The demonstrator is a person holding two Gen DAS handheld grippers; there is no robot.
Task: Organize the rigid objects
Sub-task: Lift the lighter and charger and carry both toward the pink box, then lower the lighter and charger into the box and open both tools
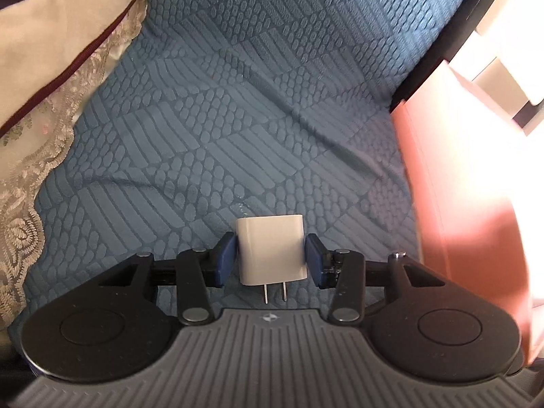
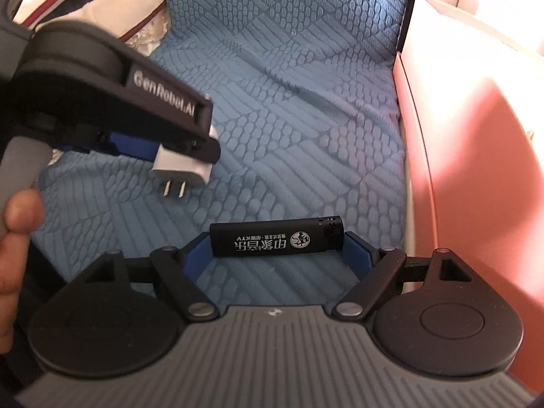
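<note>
White charger [image 1: 271, 250], prongs pointing back toward you, is sitting pinched between the blue pads [image 1: 226, 259] of your left gripper [image 1: 272, 260], above the blue quilted cover [image 1: 238, 108]. Your right gripper [image 2: 277, 255] is clamping a black lighter [image 2: 276, 240] end to end. Pink box [image 1: 452, 187] is standing at 3 o'clock; lace-edged pillow [image 1: 51, 68] at 10 o'clock.

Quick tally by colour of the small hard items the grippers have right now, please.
White: 1, the charger plug in the left gripper.
Black: 1, the lighter held lengthwise in the right gripper.
Total: 2
</note>
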